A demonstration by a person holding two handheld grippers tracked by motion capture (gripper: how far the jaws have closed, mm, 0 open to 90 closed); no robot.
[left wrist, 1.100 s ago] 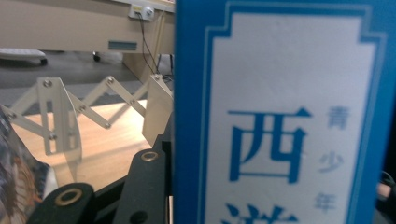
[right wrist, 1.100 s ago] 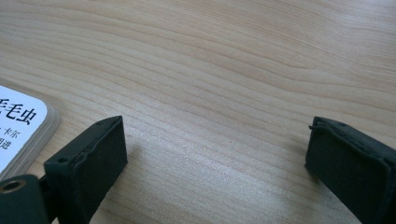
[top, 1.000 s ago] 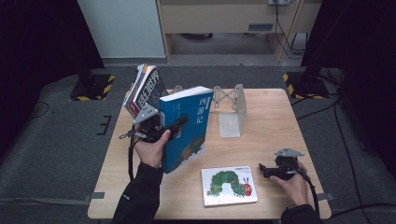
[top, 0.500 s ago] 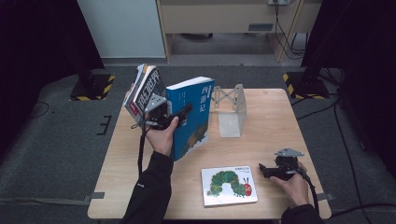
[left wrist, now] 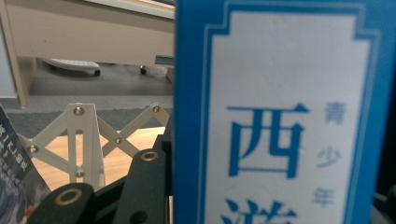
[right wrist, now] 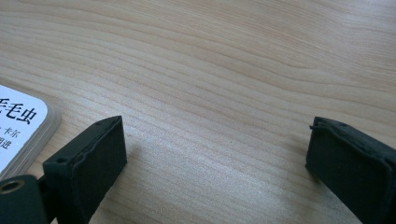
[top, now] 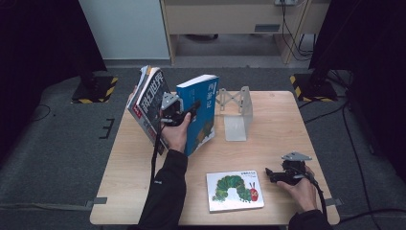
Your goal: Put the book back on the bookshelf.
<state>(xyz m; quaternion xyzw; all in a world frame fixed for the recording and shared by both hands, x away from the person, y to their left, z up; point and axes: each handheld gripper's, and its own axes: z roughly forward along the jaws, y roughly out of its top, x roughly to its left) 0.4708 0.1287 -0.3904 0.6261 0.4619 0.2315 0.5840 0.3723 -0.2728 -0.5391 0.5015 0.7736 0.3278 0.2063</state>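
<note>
My left gripper (top: 186,113) is shut on a thick blue book (top: 202,112), held upright off the table between a leaning stack of magazines (top: 148,96) and a beige folding book rack (top: 235,111). In the left gripper view the book's blue and white spine (left wrist: 280,116) stands close up, with one black finger (left wrist: 144,182) against its left side and the rack (left wrist: 79,135) behind. My right gripper (top: 274,174) rests open on the table just right of a flat caterpillar picture book (top: 234,190). Its jaws (right wrist: 215,144) stand wide over bare wood, with the book's corner (right wrist: 18,123) at the left.
The wooden table (top: 287,129) sits on grey carpet, with a cabinet behind it. The magazines lean at the table's back left edge. Bare wood lies right of the rack and along the left front.
My left hand has carried the blue book away from the person and a little to the right, closer to the rack. The right hand has stayed where it was.
</note>
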